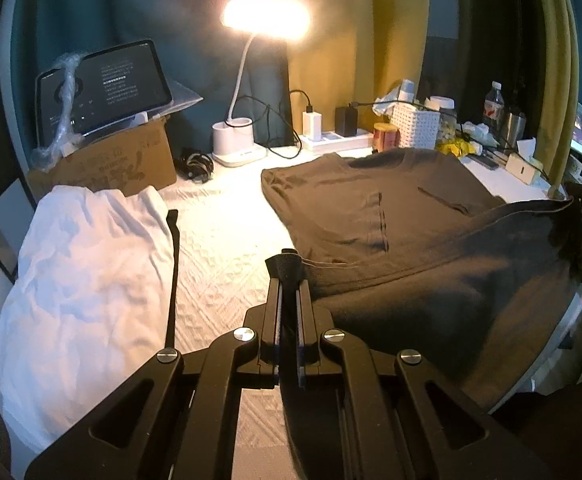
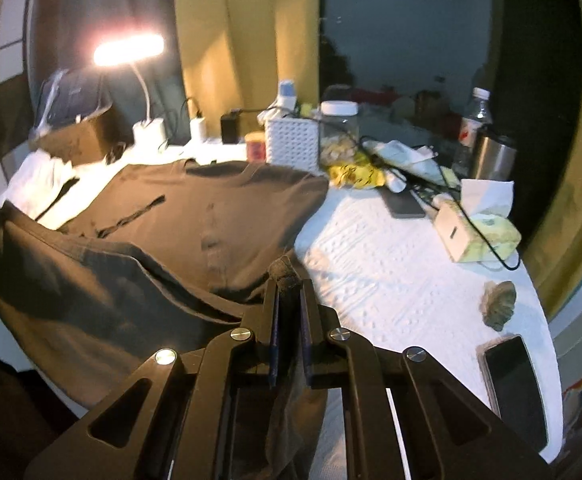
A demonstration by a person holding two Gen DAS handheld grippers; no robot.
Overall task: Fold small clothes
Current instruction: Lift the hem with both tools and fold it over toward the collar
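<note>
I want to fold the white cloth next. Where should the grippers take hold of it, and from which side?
Grip the white cloth at its right-hand edge, beside the thin dark strip, coming from the bare table in the middle. That edge lies open and reachable; the rest is crumpled. Both the left gripper and the right gripper are shut on the brown shirt now.

Home bedroom: curtains (image 1: 355,40), desk lamp (image 1: 243,120).

t-shirt (image 1: 411,216): dark brown | garment (image 1: 87,260): white | tablecloth (image 1: 227,240): white (embossed pattern) | curtain (image 1: 355,40): mustard yellow
</note>
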